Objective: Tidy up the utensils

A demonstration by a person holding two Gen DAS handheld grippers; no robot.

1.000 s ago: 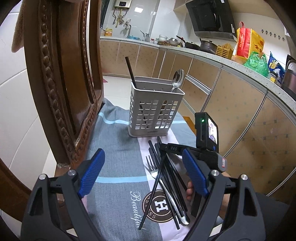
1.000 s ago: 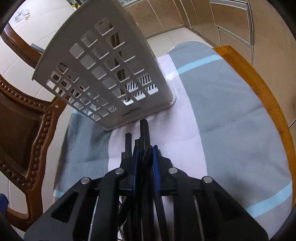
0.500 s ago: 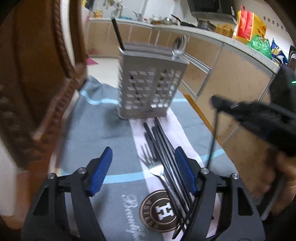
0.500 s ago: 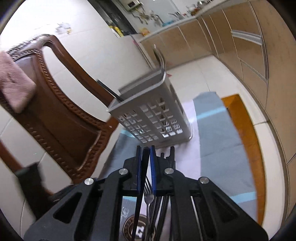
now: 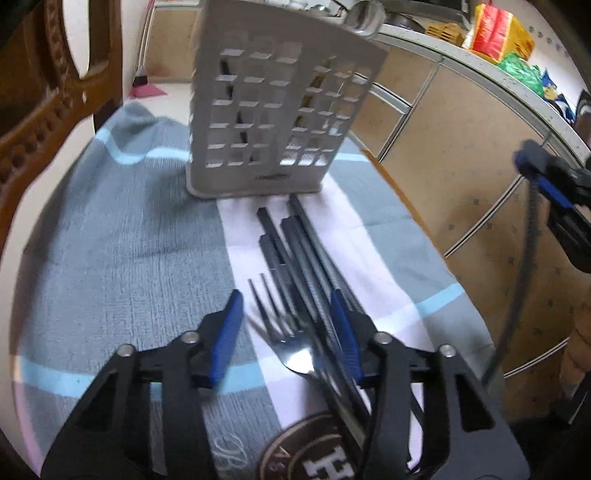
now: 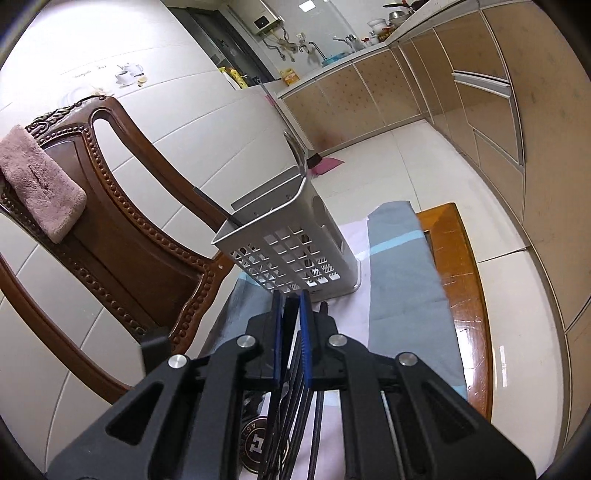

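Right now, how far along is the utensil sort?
Done: a spoon and one black chopstick already stand in the white caddy. In hand: the right gripper is shut on a single chopstick, lifted clear of the cloth. Left: the fork and a bundle of black chopsticks lie on the cloth; the open left gripper hovers over them.

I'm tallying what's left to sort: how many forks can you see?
1. A single fork lies on the cloth between the open left gripper's fingers, beside the black chopsticks. Others could be hidden inside the utensil holder.
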